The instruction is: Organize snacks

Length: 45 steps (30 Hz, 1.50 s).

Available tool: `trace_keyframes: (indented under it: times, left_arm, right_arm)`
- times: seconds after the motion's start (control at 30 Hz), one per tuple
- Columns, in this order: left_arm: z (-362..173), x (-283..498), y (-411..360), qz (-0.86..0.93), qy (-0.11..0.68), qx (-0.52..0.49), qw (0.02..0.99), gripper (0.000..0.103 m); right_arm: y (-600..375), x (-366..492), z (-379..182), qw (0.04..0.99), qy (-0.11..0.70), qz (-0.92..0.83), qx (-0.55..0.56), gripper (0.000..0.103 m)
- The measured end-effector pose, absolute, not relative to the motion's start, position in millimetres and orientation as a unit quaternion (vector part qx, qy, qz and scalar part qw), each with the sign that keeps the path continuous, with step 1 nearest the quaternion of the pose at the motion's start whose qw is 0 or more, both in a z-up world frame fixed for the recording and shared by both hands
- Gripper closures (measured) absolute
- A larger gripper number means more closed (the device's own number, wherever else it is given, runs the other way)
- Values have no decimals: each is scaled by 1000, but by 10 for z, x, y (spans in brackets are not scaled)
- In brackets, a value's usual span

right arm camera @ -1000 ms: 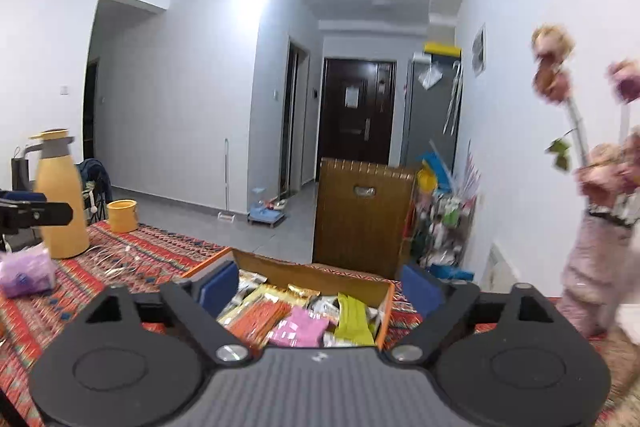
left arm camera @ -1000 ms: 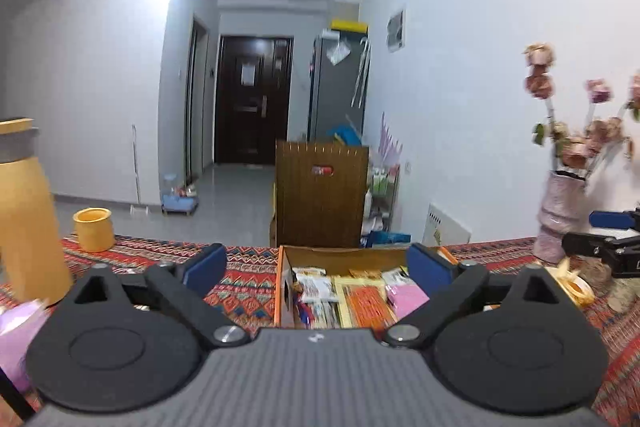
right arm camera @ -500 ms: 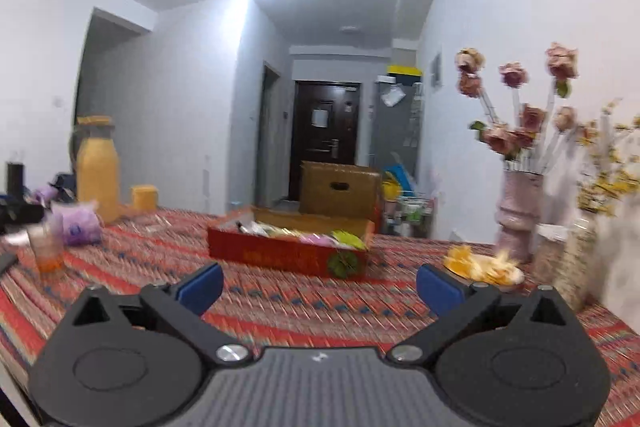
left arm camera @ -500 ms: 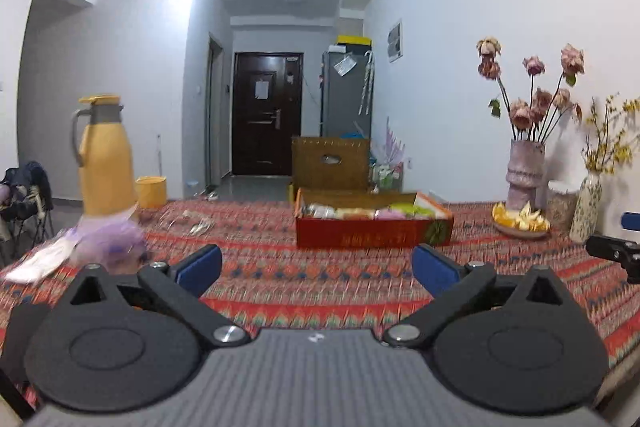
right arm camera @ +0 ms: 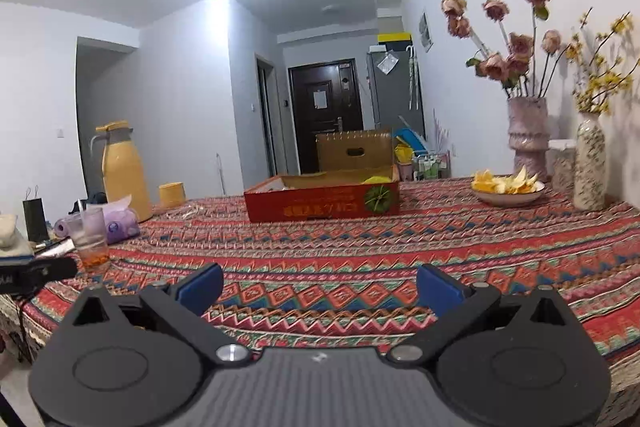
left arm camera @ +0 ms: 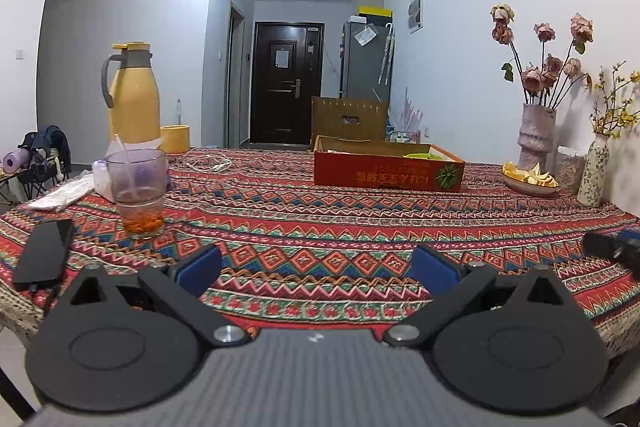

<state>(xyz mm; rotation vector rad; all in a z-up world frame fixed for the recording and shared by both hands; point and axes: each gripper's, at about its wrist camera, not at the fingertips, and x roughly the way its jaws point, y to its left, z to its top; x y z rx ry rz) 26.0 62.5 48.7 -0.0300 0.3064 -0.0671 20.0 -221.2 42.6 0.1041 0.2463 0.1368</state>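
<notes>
My left tool [left arm camera: 316,269] stands wide open with nothing between its blue pads, low over the near edge of the worktop [left arm camera: 340,227] with its red zigzag-patterned cloth. My right tool [right arm camera: 320,285] has just been opening and now gapes as wide as it goes, also empty.

Near the left edge sit a black flat phone [left arm camera: 42,259] and a clear glass tumbler with orange bits at the bottom [left arm camera: 138,187]. Well beyond both tools, toward the far edge, lies the shallow red cardboard tray of snacks [left arm camera: 388,173], straight ahead and a little right of my left tool, slightly left of my right. Its long side runs across my view. Neither hand looks clearly nearer. Yellow characters are printed along the tray's front, upside down and unreadable to me, beside a green round emblem.
</notes>
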Motion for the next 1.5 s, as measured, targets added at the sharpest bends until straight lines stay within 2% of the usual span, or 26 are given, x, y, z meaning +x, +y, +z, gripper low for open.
trace_keyframes:
  times: [0.23, 1.5]
  left_arm:
    - [367, 310, 418, -53, 170, -13, 984, 0]
    - [311, 298, 330, -72, 176, -9, 982, 0]
  right_arm:
    - [-2065, 244, 269, 984, 151, 74, 53, 0]
    - [-2080, 156, 214, 987, 138, 59, 48, 0]
